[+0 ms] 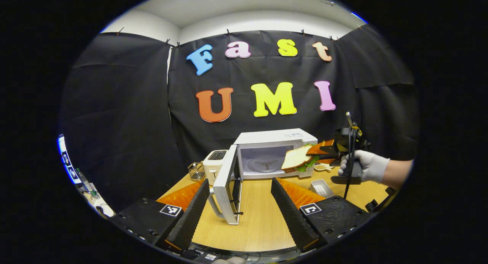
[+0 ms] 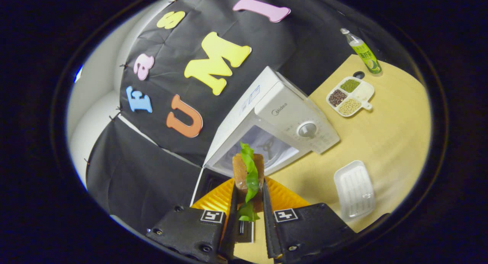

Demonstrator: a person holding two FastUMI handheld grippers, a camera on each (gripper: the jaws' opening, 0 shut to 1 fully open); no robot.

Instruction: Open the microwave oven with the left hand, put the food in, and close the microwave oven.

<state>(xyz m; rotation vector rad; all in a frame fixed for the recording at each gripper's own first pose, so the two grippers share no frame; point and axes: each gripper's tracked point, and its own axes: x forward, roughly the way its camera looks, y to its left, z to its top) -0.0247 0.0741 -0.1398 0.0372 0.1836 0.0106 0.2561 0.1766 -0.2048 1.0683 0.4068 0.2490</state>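
The left tool (image 1: 236,212) hung spread and empty over the desk (image 1: 255,226), just behind the swung-open microwave door (image 1: 228,187). Farther off, the right tool (image 2: 248,214) pinched the sandwich (image 2: 248,172) edge-on, poised at the mouth of the microwave oven (image 2: 282,115). To do this well, I judge, the sandwich should travel level past the door frame onto the turntable (image 1: 265,165). Maker's lettering sat on the panel above the dial (image 2: 307,129).

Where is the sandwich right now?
The sandwich is up in the air, pinched in the right gripper. In the left gripper view it hangs right in front of the open microwave, at the right side of its opening.
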